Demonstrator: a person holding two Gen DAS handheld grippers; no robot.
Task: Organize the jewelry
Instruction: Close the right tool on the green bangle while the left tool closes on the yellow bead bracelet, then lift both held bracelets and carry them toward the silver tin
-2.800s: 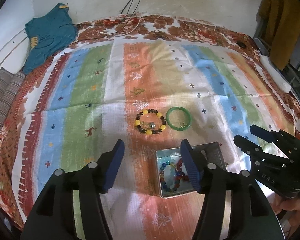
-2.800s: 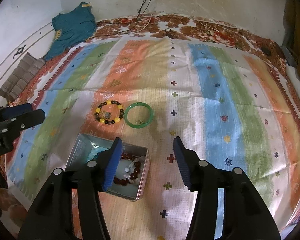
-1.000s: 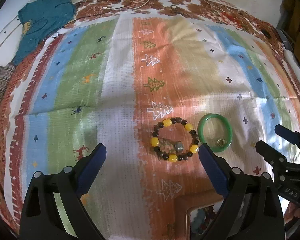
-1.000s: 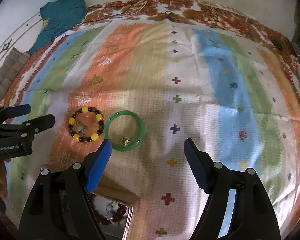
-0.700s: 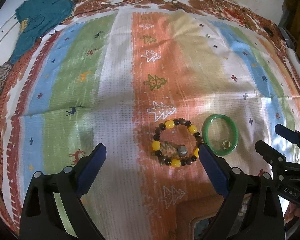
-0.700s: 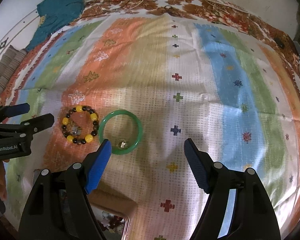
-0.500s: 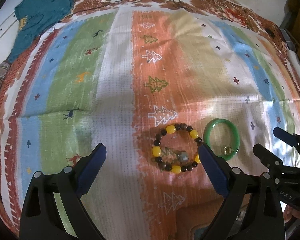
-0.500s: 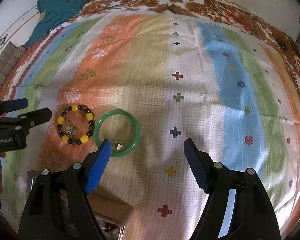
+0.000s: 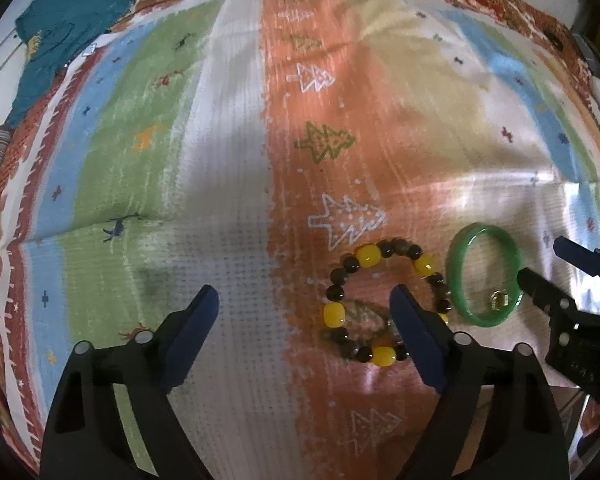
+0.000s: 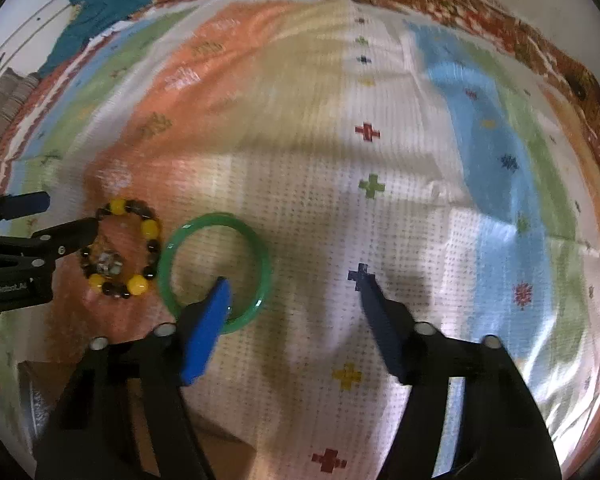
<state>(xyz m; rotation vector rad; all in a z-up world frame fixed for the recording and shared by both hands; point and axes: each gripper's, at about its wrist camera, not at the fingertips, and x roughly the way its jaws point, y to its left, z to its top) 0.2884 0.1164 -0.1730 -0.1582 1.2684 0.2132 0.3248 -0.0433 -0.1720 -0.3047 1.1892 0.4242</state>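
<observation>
As both grippers drop toward the bed, each lines up on its own bracelet.

Compared with a second ago, the left gripper and right gripper sit lower, and their jaws have just been closing but grip nothing yet. One left finger covers the beaded bracelet; one right finger sits inside the green bangle. Looks like pickups next. Striped blanket, teal shirt by the wall.
</observation>
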